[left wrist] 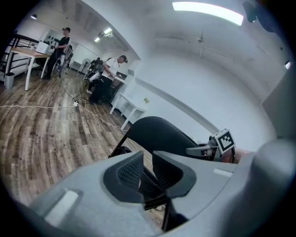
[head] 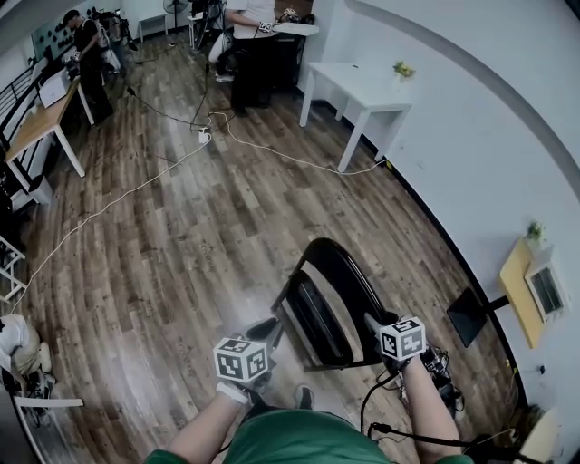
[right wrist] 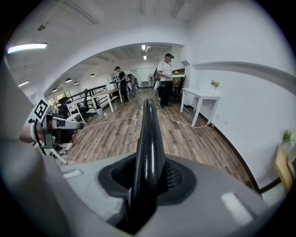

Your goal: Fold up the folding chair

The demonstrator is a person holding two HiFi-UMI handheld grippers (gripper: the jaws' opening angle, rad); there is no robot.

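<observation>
One chair (head: 344,276) stands at 6 o'clock. Left gripper (head: 264,329) pinches its frame; right gripper (head: 372,320) pinches its backrest.

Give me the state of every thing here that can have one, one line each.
Chair, standing on the floor, seat looks tipped up towards the back, not yet flat.
Left gripper, shut on a thin dark part of the chair.
Right gripper, shut on the chair's back edge.
Ceiling lamp, lit.
</observation>
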